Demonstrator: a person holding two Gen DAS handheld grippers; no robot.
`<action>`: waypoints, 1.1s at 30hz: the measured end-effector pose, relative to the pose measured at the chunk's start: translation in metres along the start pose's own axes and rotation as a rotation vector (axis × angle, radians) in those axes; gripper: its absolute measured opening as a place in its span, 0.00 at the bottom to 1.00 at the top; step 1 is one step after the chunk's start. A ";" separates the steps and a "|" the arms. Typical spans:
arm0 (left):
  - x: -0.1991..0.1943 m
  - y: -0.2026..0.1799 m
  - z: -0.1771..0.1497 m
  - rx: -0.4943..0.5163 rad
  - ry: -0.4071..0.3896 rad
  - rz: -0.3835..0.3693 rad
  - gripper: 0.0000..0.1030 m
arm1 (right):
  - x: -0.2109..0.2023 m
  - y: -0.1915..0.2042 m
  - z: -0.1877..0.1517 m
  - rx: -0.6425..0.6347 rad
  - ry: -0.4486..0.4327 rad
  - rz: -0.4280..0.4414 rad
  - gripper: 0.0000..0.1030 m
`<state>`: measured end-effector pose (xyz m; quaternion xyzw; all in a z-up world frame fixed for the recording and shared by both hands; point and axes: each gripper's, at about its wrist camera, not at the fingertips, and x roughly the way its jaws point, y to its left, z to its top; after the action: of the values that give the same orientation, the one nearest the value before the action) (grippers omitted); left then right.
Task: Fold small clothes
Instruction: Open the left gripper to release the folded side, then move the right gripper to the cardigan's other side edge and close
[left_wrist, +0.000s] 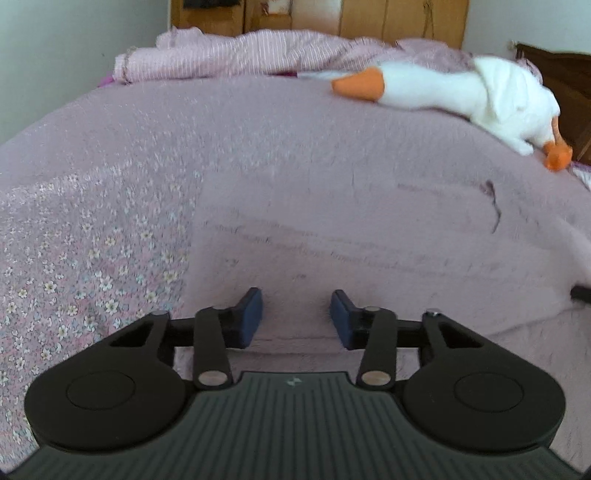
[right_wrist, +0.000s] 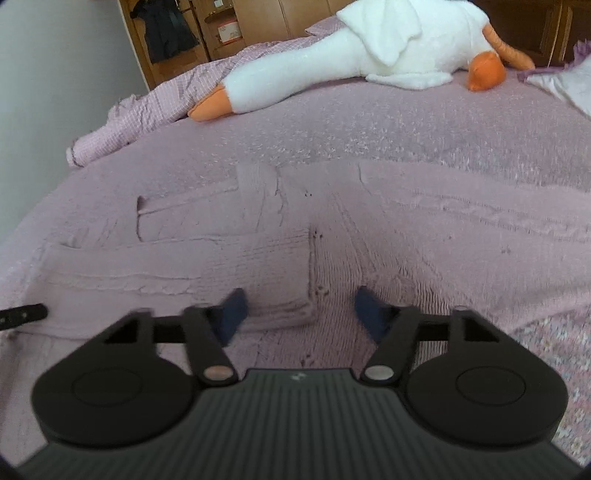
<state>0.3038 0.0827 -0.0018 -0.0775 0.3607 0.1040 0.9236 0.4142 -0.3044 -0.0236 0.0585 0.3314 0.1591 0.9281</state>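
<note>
A small pink knitted garment (right_wrist: 332, 236) lies flat on the pink bedspread (right_wrist: 332, 129), almost the same colour as it. One part, perhaps a sleeve (right_wrist: 177, 269), is folded across its lower left. In the left wrist view the same garment (left_wrist: 332, 240) spreads out ahead. My left gripper (left_wrist: 297, 317) hovers open just over the garment's near edge, nothing between its blue pads (left_wrist: 251, 314). My right gripper (right_wrist: 299, 314) is open too, low over the folded part's end, holding nothing. The left gripper's black tip (right_wrist: 22, 315) shows at the far left edge.
A white plush goose (left_wrist: 461, 92) with orange beak and feet lies across the far side of the bed, seen as plush goose (right_wrist: 351, 55) from the right. A crumpled pink striped blanket (left_wrist: 229, 55) sits behind it. Wooden wardrobes (left_wrist: 332, 14) line the wall. Floral sheet (left_wrist: 74, 266) lies left.
</note>
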 end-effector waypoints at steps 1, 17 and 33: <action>0.000 0.001 -0.001 0.015 -0.001 -0.002 0.41 | 0.000 0.003 0.001 -0.020 0.002 -0.002 0.25; -0.012 -0.037 0.003 0.154 0.041 0.079 0.59 | -0.029 -0.019 -0.001 -0.052 0.006 0.003 0.40; -0.043 -0.183 -0.024 0.238 -0.074 -0.096 0.79 | -0.136 -0.209 -0.041 0.326 -0.171 -0.159 0.67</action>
<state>0.3026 -0.1049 0.0223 0.0193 0.3321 0.0189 0.9429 0.3430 -0.5467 -0.0190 0.1950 0.2766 0.0240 0.9407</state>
